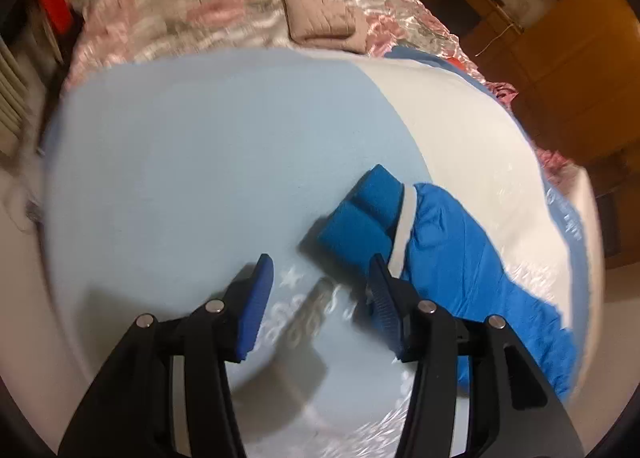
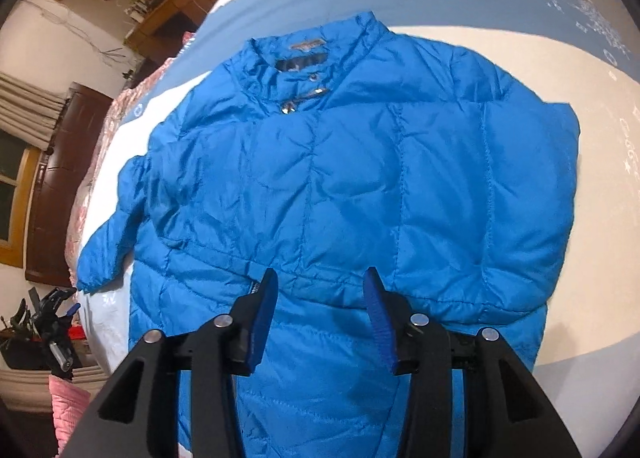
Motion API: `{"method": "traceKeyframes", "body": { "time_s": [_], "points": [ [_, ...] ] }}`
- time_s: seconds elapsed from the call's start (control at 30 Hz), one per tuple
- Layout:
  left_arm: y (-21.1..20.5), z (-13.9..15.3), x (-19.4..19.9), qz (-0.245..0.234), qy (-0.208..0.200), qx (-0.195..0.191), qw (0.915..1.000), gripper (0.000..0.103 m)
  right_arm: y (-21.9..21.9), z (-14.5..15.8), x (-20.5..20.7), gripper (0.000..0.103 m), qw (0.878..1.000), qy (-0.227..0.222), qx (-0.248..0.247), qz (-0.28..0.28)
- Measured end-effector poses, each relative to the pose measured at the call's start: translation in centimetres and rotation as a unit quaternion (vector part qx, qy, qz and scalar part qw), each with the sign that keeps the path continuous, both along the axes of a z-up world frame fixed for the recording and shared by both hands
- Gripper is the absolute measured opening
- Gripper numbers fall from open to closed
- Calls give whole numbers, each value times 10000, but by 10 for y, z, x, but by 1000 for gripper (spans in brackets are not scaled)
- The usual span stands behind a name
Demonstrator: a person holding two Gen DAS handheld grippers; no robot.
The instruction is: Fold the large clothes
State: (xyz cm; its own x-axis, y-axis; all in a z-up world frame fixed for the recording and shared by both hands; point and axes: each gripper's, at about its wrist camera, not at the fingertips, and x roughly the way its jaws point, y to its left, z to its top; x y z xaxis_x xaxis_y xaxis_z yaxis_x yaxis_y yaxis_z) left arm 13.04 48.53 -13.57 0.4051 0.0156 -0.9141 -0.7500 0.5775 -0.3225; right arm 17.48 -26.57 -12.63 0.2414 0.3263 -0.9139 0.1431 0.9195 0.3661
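Right gripper (image 2: pixel 320 314) hangs over the lower middle of the blue puffer jacket (image 2: pixel 340 178), jaws parted with nothing between the pads, pointing steeply down at the quilted front. From it the jacket runs lengthwise away toward the collar (image 2: pixel 316 46) at the far end, so its long axis lies along the gripper's line of sight. One sleeve (image 2: pixel 116 226) sticks out to the left of the body; the other side already looks tucked in. The jacket lies flat on a pale blue and white bedsheet (image 2: pixel 600 186).

Left gripper (image 1: pixel 320 306), jaws likewise parted and empty, sits off the jacket over bare sheet; only a blue sleeve and its ribbed cuff (image 1: pixel 360 214) show just right of its fingers. The right gripper looks the nearer to the body and hem, the left to that cuff.
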Motion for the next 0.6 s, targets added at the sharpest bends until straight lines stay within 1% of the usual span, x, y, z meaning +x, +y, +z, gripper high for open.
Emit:
{"method": "traceKeyframes", "body": {
  "time_s": [0.03, 0.07, 0.1, 0.17, 0.23, 0.27, 0.3, 0.37, 0.5, 0.6],
  "points": [
    [0, -8, 2, 2, -74, -132, 9999, 49, -2, -4, 1, 45, 10000, 47, -44, -49],
    [2, -11, 6, 19, -115, -172, 9998, 50, -3, -7, 3, 45, 9999, 100, -95, -98],
    [1, -13, 13, 36, -143, -190, 9997, 53, -5, -13, 4, 45, 9997, 167, -115, -146],
    [3, -14, 16, 119, -236, -236, 9994, 53, -6, -19, 5, 45, 9995, 228, -130, -186],
    [-1, -15, 17, 130, -214, -236, 9994, 46, -8, -27, 6, 45, 9991, 298, -210, -225],
    [-2, -16, 20, 56, -269, -272, 9993, 24, -10, -32, 6, 45, 9989, 344, -202, -261],
    [-3, -16, 20, 33, -327, -339, 9989, 18, -11, -35, 6, 45, 9988, 364, -176, -292],
    [-8, -13, 19, 103, -445, -338, 9984, 14, -13, -39, 6, 44, 9987, 375, -123, -327],
    [-19, -8, 21, 97, -438, -56, 9990, 13, -14, -40, 7, 44, 9987, 401, -88, -318],
    [-33, 11, 20, 15, -676, 233, 9974, 12, -17, -33, 4, 44, 9989, 337, -79, -325]
  ]
}}
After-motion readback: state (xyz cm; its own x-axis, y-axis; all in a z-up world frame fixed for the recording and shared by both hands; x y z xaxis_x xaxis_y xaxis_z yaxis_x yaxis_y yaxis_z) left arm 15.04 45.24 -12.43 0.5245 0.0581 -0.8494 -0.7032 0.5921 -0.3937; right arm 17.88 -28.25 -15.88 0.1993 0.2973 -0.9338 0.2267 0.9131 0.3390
